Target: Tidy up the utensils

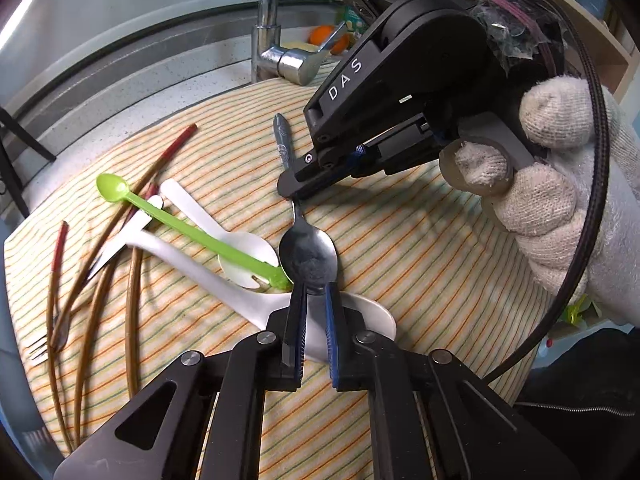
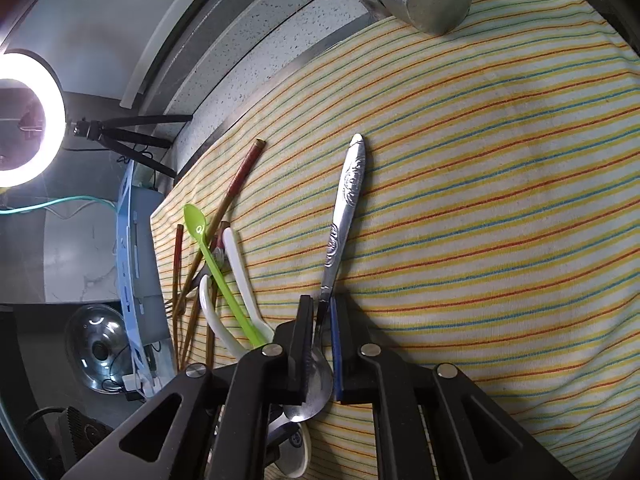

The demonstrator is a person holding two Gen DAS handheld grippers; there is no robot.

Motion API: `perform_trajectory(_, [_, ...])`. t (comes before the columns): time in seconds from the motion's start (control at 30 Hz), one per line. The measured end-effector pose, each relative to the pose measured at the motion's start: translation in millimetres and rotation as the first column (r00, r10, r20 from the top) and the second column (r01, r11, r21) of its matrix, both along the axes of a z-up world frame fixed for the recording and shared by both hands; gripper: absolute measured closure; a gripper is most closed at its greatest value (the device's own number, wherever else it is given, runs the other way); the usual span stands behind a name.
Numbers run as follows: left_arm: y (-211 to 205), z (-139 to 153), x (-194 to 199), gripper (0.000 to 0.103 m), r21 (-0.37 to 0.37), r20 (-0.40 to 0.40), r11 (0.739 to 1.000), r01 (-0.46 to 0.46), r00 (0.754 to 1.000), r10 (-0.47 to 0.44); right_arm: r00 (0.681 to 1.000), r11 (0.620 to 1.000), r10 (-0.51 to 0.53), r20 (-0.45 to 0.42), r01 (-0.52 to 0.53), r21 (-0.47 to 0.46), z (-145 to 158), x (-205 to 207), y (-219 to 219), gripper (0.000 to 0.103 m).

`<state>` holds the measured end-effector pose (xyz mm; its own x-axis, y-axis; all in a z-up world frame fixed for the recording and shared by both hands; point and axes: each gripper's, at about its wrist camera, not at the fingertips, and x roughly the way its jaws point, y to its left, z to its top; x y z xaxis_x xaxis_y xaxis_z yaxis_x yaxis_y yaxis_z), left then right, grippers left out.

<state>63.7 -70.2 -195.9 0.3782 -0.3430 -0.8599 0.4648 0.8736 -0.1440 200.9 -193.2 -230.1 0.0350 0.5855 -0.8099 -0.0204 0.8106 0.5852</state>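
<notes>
Metal spoon (image 1: 308, 258) lay mid-frame on the striped cloth (image 1: 400, 248), bowl touching the green plastic spoon (image 1: 188, 228) and overlapping a white ceramic spoon (image 1: 240, 300). Right hand-held gripper (image 1: 294, 190) pinched the metal spoon's neck, handle (image 2: 346, 204) pointing up-frame. Left hand-held gripper (image 1: 316, 292) sat slightly parted at the bowl's near edge; contact unclear. Chopsticks (image 1: 132, 280) and fork (image 1: 44, 346) lay lower left, faucet (image 1: 280, 56) at top.

Metal spoon (image 2: 345, 216): bowl partly hidden between right gripper (image 2: 322, 312) fingers. White ladle (image 1: 224, 288): bowl hidden behind left gripper (image 1: 316, 292). Faucet (image 1: 272, 20): top cut off.
</notes>
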Motion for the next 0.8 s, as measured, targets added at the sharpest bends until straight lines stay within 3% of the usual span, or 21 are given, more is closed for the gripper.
perform_trajectory(0.37, [1.2,9.3,13.2,0.088,-0.014,-0.003,0.999,-0.048,0.999,0.048,0.997,0.997,-0.074,0.027,0.074,-0.01,1.5,0.8,-12.1,0.099])
perform_trajectory(0.47, [-3.6,10.6,20.2,0.079,-0.013,-0.008,0.999,-0.041,0.999,0.041,0.993,0.993,-0.114,0.03,0.115,-0.007,1.6,1.7,-22.3,0.099])
perform_trajectory(0.53, [-9.2,7.0,26.6,0.067,-0.014,-0.036,0.999,-0.039,0.999,0.038,0.994,0.994,-0.109,0.011,0.109,0.012,-0.4,3.9,-24.6,0.099])
perform_trajectory(0.63, [-18.4,1.9,34.4,0.067,-0.016,-0.06,0.999,-0.045,0.997,0.044,0.997,0.997,-0.07,-0.03,0.071,0.04,-3.3,8.1,-26.0,0.097])
perform_trajectory(0.8, [-29.7,-8.1,44.7,0.066,-0.026,-0.097,0.997,-0.074,0.993,0.071,1.0,0.999,0.022,-0.014,-0.021,0.035,2.4,13.4,-20.8,0.087])
